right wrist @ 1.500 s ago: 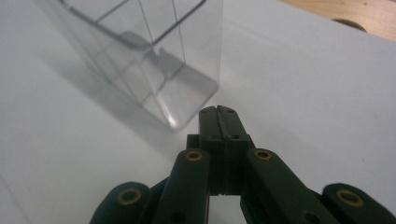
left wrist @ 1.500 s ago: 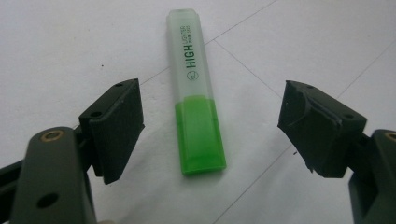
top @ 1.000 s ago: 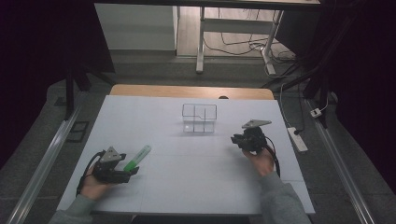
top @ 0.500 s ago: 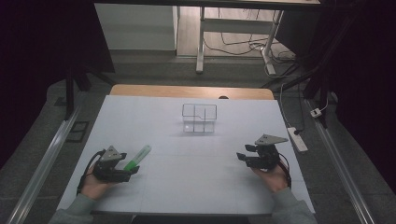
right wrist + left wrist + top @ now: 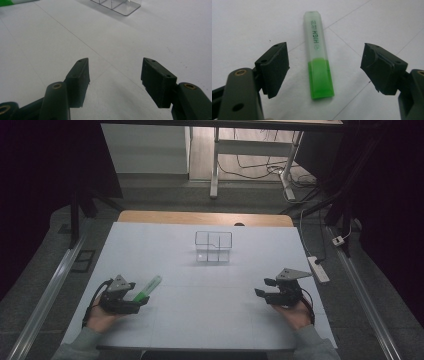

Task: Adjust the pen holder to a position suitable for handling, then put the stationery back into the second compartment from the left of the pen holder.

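1. Item: a green highlighter (image 5: 318, 55) lies flat on the white table (image 5: 200, 320), between the spread jaws of the left gripper (image 5: 324, 70) and untouched by either pad. In the high view the highlighter (image 5: 147, 288) sits near the table's front left corner.
2. Left gripper (image 5: 131, 301): jaws wide apart, holding nothing.
3. Right gripper (image 5: 113, 82): jaws have just been opening and stand apart, nothing between them; it rests near the front right, well apart from the highlighter.
4. Handling, judged: light, rigid plastic, smooth and likely slippery; flat-sided, so it should not roll. Best gripped across the mid-barrel, on the narrow sides.
5. Markings: "HIGH" is legible on the translucent cap; smaller print is unreadable.
6. A clear compartment box (image 5: 214, 246) stands mid-table, farther back.
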A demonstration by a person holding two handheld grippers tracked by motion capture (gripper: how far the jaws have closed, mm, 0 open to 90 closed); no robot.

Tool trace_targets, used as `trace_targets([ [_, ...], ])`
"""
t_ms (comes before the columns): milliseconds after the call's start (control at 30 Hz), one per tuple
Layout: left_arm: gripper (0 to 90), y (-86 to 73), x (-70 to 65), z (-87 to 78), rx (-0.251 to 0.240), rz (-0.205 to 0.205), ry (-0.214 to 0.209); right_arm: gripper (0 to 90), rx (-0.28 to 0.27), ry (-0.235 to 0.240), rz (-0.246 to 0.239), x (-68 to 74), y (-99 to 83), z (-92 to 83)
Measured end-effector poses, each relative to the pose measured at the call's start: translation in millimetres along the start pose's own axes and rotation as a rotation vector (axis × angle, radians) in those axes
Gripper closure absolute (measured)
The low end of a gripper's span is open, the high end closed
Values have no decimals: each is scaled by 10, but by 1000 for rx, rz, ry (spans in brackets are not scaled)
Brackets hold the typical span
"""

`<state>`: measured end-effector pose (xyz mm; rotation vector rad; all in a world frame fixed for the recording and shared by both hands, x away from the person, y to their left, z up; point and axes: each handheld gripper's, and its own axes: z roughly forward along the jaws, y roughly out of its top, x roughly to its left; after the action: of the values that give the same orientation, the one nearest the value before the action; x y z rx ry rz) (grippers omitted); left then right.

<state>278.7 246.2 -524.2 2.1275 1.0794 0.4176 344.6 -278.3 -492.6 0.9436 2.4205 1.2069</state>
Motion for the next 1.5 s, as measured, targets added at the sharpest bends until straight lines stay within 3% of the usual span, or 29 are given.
trace_targets([
  [67, 225, 76, 7, -34, 17, 16, 17, 391, 0, -2, -1, 2, -2, -5],
  [133, 227, 165, 24, -70, 41, 20, 1, 391, 2, -6, -5, 3, -8, -11],
  [333, 229, 356, 42, -130, 92, 40, 8, 392, 0, -26, -7, 1, -19, -42],
  [633, 231, 528, 39, -83, 150, 48, 5, 393, 1, -28, -10, -1, -46, -67],
  [800, 233, 604, 25, 11, 209, 64, -1, 392, 17, -30, -19, 8, -44, -55],
  [1100, 239, 639, 69, 170, 311, 60, 6, 391, 27, -26, -22, 11, -51, -35],
  [1500, 245, 478, 88, 245, 402, 42, 7, 389, 52, -30, -37, 30, -60, 8],
])
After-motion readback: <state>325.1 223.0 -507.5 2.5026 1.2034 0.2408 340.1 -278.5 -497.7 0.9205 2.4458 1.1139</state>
